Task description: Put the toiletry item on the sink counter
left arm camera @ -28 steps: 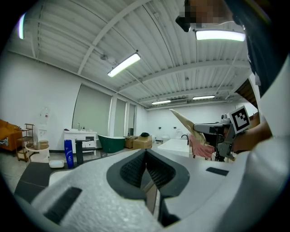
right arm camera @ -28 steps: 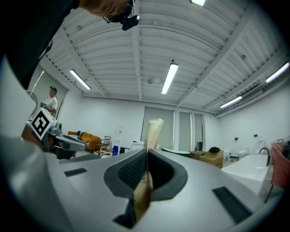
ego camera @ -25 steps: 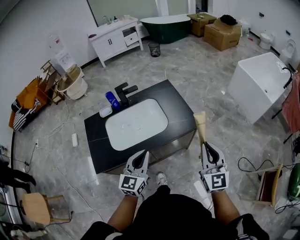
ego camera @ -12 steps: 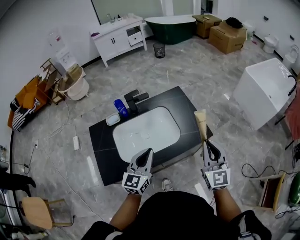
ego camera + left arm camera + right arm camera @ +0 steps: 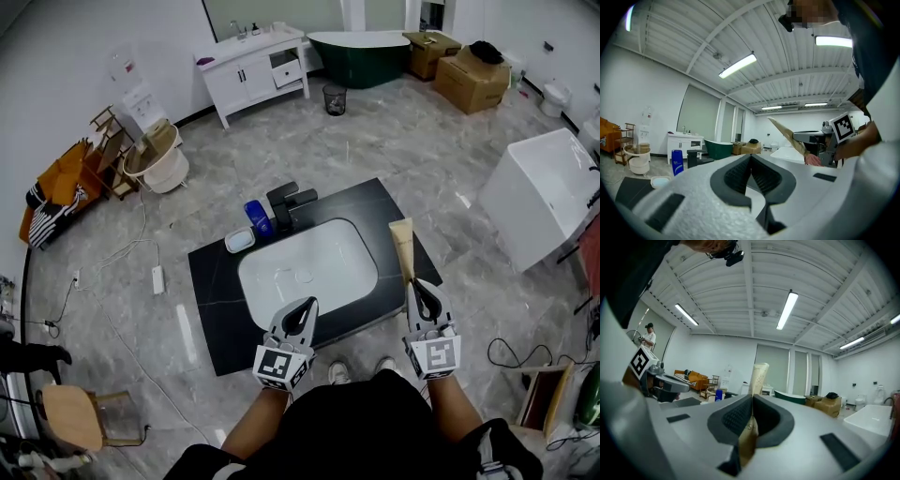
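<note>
A tan toiletry tube (image 5: 403, 247) stands up out of my right gripper (image 5: 418, 289), whose jaws are shut on its lower end; the same tube (image 5: 757, 376) rises between the pads in the right gripper view. It hangs over the right end of the black sink counter (image 5: 214, 300), beside the white basin (image 5: 307, 272). My left gripper (image 5: 302, 312) is shut and empty above the counter's near edge. In the left gripper view the tube (image 5: 787, 136) shows at the right.
A blue bottle (image 5: 256, 216), a black faucet (image 5: 292, 202) and a small soap dish (image 5: 239, 240) sit behind the basin. A white bathtub (image 5: 545, 195) stands at the right, a white vanity (image 5: 259, 66) and cardboard boxes (image 5: 474, 75) farther back.
The view has shifted forward, so the counter now lies nearer and more centred under both grippers. The right gripper still holds the tube the same way.
</note>
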`<move>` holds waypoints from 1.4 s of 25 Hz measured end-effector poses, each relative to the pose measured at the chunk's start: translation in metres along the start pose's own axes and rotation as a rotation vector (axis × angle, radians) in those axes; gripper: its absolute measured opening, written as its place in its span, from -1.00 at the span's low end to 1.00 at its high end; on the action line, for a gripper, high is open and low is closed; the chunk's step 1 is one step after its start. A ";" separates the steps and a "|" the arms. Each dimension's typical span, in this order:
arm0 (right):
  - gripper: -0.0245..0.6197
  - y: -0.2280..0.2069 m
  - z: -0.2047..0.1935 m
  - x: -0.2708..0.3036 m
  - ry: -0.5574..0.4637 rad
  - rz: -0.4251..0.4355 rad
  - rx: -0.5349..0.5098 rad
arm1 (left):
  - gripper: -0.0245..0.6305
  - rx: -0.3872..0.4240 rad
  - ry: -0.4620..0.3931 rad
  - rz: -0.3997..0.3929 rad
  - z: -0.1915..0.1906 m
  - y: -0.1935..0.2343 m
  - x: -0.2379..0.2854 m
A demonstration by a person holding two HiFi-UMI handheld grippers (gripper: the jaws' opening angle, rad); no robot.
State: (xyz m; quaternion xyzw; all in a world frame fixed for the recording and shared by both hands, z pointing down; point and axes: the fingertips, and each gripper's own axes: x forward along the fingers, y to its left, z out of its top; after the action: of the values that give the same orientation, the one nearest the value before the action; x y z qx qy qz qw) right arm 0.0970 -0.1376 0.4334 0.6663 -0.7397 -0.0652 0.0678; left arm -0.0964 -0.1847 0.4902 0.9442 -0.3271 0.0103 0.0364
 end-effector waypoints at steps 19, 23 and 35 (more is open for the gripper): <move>-0.88 -0.028 -0.032 0.085 0.031 0.141 0.084 | -0.90 0.073 0.085 0.122 -0.014 0.027 0.058; -0.88 -0.041 -0.041 0.109 0.070 0.149 0.092 | -0.90 0.021 0.074 0.123 -0.020 0.026 0.072; -0.88 -0.051 -0.101 0.158 0.206 0.211 0.061 | -0.90 0.029 0.120 0.225 -0.028 0.049 0.084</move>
State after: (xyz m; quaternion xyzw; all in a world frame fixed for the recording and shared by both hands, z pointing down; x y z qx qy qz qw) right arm 0.1493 -0.3008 0.5251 0.5898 -0.7964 0.0335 0.1292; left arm -0.0604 -0.2723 0.5252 0.8997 -0.4280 0.0757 0.0408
